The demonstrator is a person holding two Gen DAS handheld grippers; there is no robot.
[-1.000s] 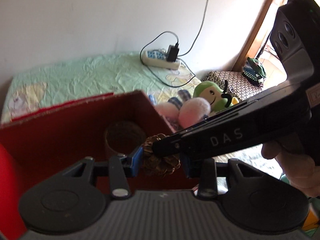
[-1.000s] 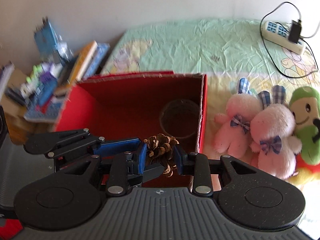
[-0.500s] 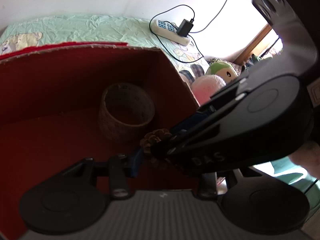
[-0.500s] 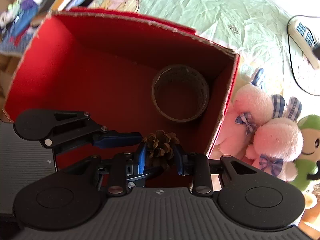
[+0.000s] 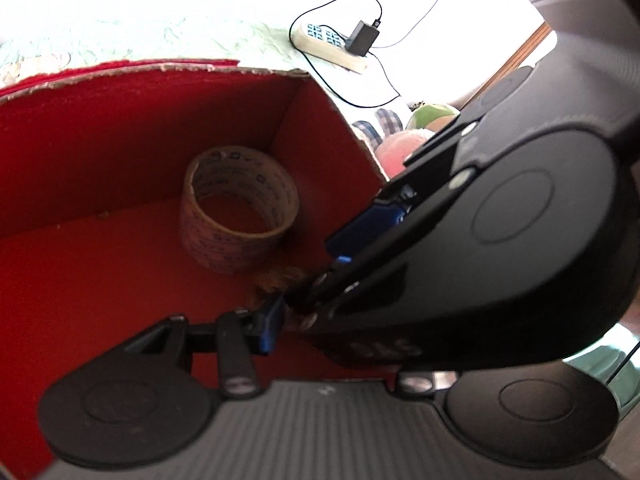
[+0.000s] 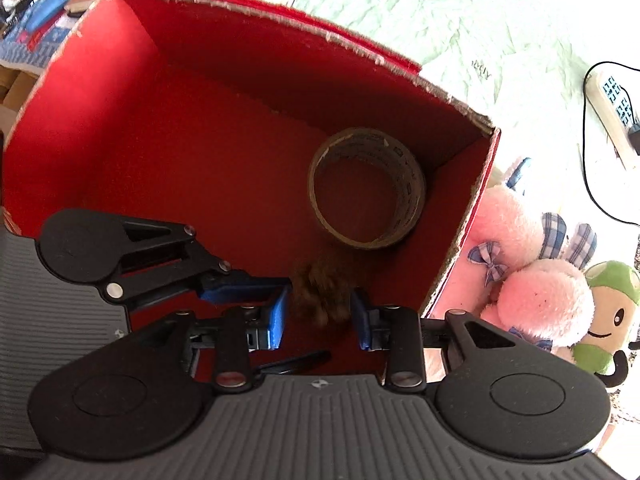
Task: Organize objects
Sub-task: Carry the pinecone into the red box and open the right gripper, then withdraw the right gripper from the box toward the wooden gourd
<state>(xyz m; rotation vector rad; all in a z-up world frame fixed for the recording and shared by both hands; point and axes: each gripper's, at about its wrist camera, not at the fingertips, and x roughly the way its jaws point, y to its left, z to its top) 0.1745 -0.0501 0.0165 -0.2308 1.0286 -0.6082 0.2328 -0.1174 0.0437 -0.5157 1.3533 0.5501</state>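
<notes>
1. Between the blue pads of the right claw (image 6: 319,314) sits the pinecone (image 6: 324,294), a brown, scaly lump, smeared by motion so its scales run together.
2. Its jaws are opening; a slim gap shows on each side of the cone, so the pads no longer press it.
3. Just beyond that claw, the cone hangs over the floor of the red box (image 6: 168,152), near the box's right wall.
4. Just past the cone lies a tape roll (image 6: 366,188), tan with small printed marks, flat on the box floor in the far right corner; the cone's top edge overlaps it in view, and contact cannot be told.
5. From the left, the left claw (image 6: 240,286) reaches in level with the cone, its blue finger ending beside the right claw's left pad.
6. In the left wrist view, the right tool's black body covers the left claw's right finger; only the left pad (image 5: 272,320) shows, at the blurred cone's (image 5: 280,276) edge, so its grip cannot be told.
7. To the right of the box, outside it, pink plush rabbits (image 6: 536,280) and a green doll (image 6: 608,312) lie on the bed (image 6: 460,20).
</notes>
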